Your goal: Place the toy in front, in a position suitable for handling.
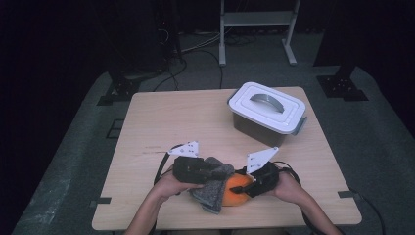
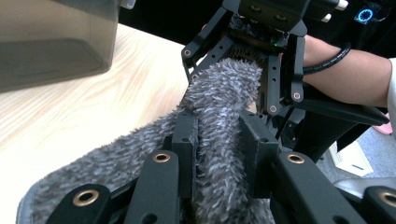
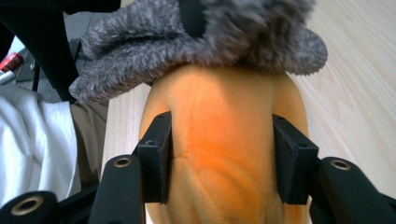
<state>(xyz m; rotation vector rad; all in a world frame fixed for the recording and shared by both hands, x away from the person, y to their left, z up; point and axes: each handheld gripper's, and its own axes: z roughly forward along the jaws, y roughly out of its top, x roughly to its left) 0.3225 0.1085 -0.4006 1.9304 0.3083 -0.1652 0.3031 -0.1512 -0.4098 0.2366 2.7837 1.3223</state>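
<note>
Both forearms are seen entering from the bottom edge of the high view, angled toward each other at the lower centre of the frame. The left claw [image 1: 208,171] is held by the left hand [image 1: 169,185] and is pointed toward the right of the frame; its jaws are closed tight on a fold of grey fuzzy cloth [image 2: 224,121]. The right claw [image 1: 243,186] is held by the right hand [image 1: 286,185] and is pointed leftward; its jaws are set against both sides of an orange plush toy [image 3: 224,154], which is gripped between them.
</note>
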